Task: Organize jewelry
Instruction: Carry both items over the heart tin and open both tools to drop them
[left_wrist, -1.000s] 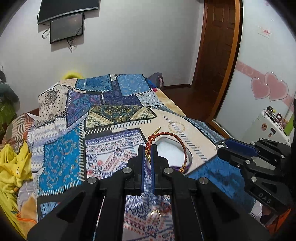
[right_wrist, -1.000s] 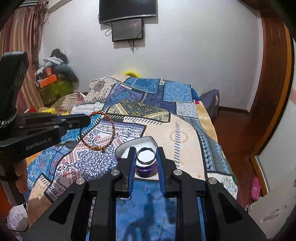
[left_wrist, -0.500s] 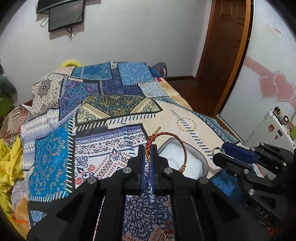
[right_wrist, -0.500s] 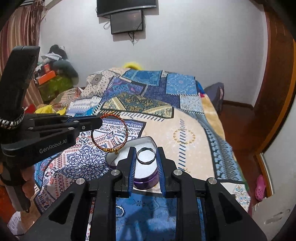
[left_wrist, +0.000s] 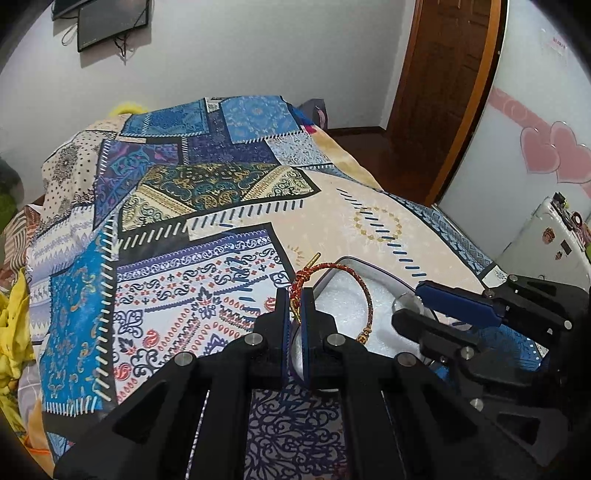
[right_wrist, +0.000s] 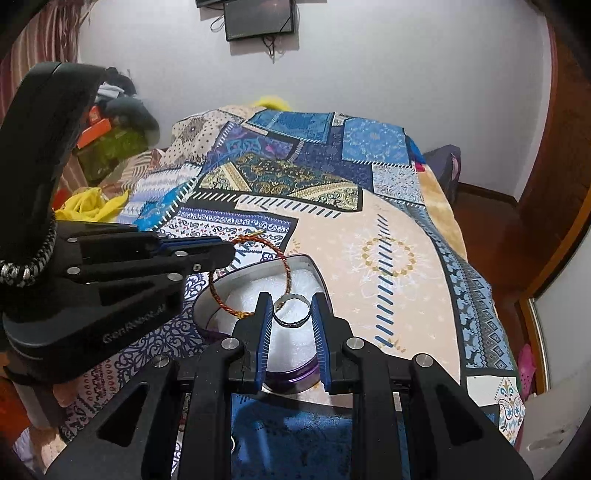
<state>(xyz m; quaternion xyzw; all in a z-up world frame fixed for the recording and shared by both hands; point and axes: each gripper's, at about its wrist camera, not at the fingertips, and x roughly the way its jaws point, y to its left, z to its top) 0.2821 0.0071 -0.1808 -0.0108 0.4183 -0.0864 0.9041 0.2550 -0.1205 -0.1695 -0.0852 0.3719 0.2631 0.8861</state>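
A heart-shaped purple jewelry box (right_wrist: 291, 373) with white padding (left_wrist: 347, 306) lies open on the patterned bed. My left gripper (left_wrist: 295, 306) is shut on a red-and-gold cord bracelet (left_wrist: 364, 291), whose loop hangs over the box; it also shows in the right wrist view (right_wrist: 286, 271). My right gripper (right_wrist: 291, 314) is shut on a silver ring (right_wrist: 291, 312) and holds it over the padding. In the left wrist view the right gripper (left_wrist: 424, 302) comes in from the right, at the box's edge.
A patchwork bedspread (left_wrist: 221, 206) covers the bed. Yellow cloth (left_wrist: 11, 332) lies at its left edge. A wooden door (left_wrist: 443, 74) and a white panel with pink hearts (left_wrist: 546, 155) stand to the right. A screen (right_wrist: 258, 18) hangs on the far wall.
Both grippers have moved forward and down towards the box. The bracelet and the ring now hang over its white padding. Both holds are unchanged.
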